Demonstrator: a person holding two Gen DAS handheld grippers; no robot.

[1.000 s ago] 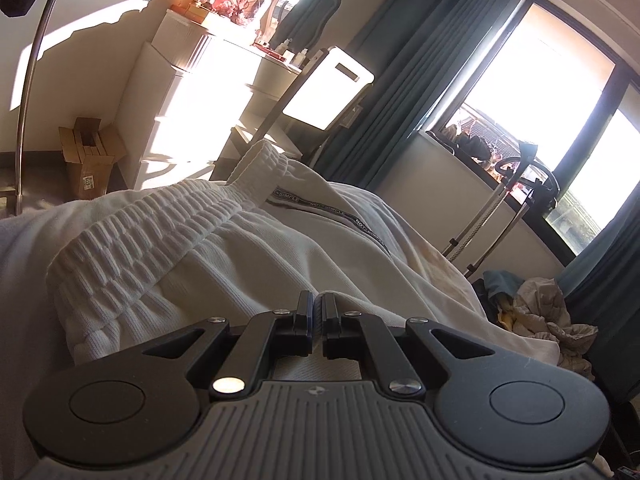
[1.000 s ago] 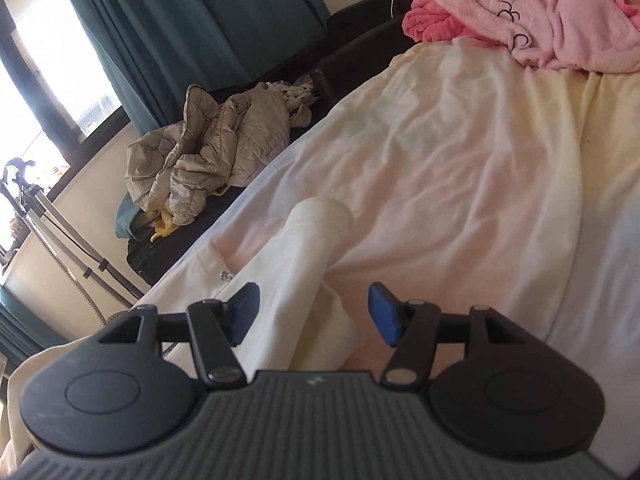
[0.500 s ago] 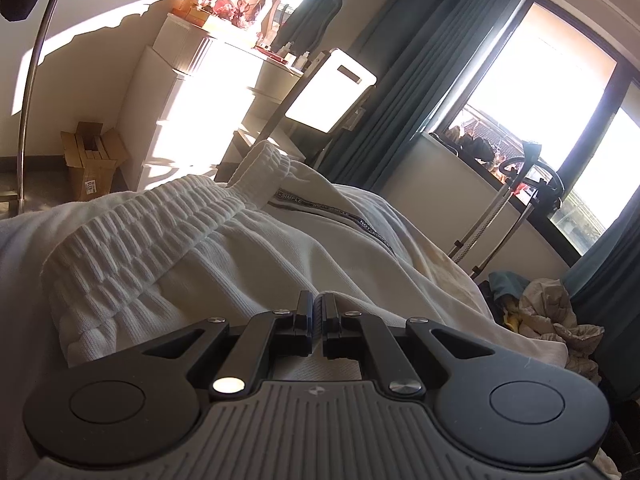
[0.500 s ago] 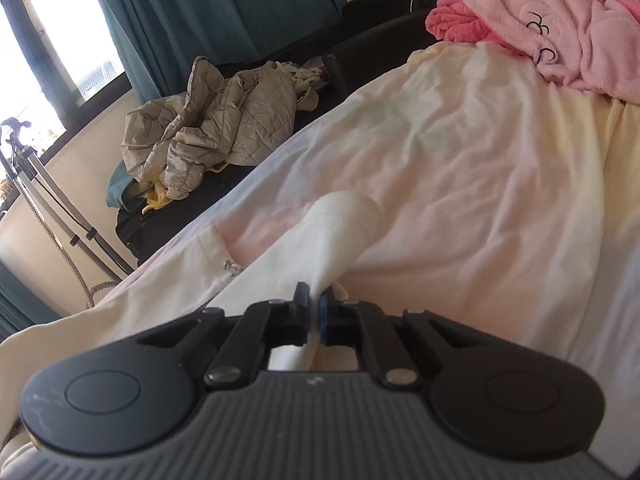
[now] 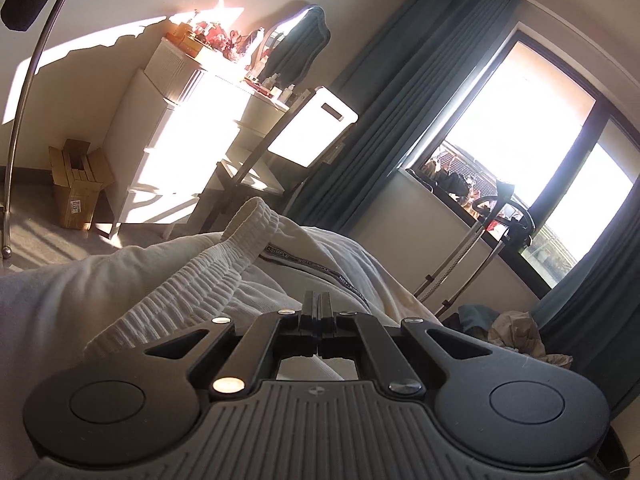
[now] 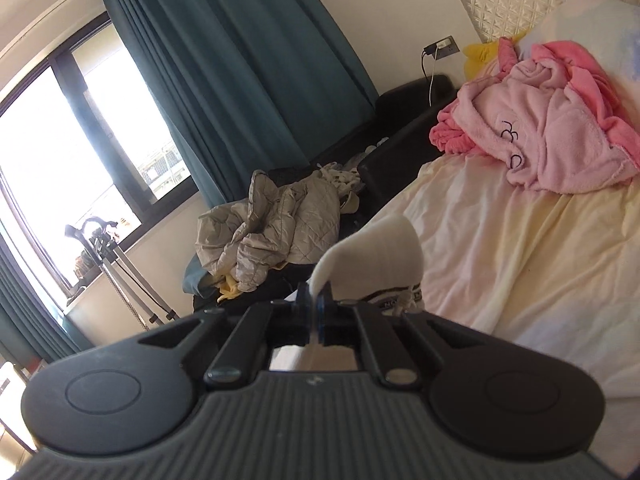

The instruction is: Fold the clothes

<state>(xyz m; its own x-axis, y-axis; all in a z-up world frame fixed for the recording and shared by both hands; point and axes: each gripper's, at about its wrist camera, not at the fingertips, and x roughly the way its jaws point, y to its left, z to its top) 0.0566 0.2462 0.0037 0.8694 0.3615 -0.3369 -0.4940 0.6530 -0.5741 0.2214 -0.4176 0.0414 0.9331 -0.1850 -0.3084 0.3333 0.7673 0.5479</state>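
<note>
White trousers with a ribbed elastic waistband and a printed side stripe lie across the bed. My left gripper is shut, and the trouser cloth near the waistband runs into its closed tips. In the right wrist view my right gripper is shut on the end of a trouser leg. It holds the leg up off the cream bed sheet, and the cuff stands curled above the fingers. The stripe shows just below the cuff.
A pink robe is heaped at the head of the bed. A beige quilted jacket lies on a black sofa beside the bed. A white dresser, a cardboard box and a metal stand sit beyond the bed's foot.
My right gripper closed on the trouser leg and lifted it well off the sheet. The left gripper rose slightly, still shut, and the waistband cloth rose with it.
</note>
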